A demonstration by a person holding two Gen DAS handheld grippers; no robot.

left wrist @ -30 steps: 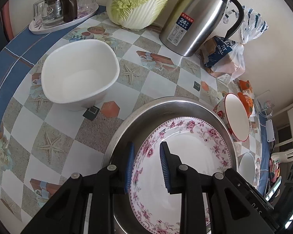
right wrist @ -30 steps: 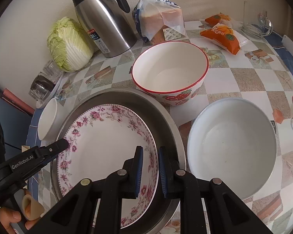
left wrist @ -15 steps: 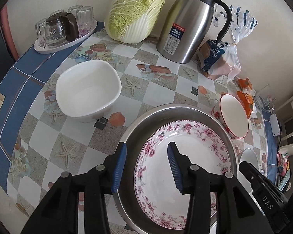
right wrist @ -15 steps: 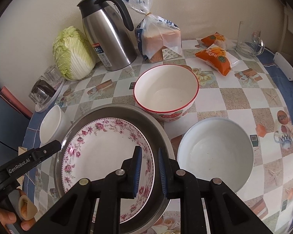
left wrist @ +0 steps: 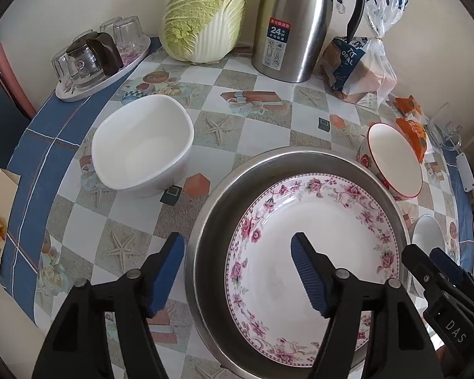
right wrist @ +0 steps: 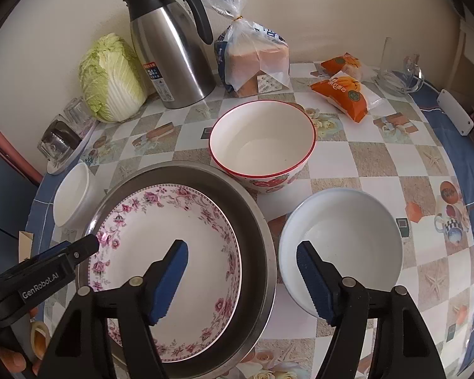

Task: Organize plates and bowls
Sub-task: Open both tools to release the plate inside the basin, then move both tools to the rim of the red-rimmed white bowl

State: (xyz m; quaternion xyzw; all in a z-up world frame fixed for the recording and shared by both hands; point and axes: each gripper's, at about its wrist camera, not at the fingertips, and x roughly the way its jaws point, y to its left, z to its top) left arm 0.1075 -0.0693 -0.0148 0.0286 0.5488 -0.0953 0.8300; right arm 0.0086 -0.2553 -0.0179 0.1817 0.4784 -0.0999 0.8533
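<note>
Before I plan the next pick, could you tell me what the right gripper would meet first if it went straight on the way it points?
Probably the steel basin: the right gripper, jaws opening with nothing between them, straddles its near rim, between the flowered plate and the plain white bowl. Depth is unclear.

Brushed steel basin (right wrist: 262, 230), dull sheen on the inner wall; glazed china plate (right wrist: 173, 246) inside, glossy, printed with pink flowers. Smooth white glazed bowl (left wrist: 142, 151); red-rimmed ceramic bowl (right wrist: 262, 145), shiny; pale glossy bowl (right wrist: 341, 240). Polished stainless flask (right wrist: 173, 60) with a matt black plastic handle. Slick printed oilcloth on the table (right wrist: 379, 164). Crinkled clear plastic bread bag (right wrist: 256, 60). Ribbed blue rubbery pads (right wrist: 316, 281) on matt black plastic arms
</note>
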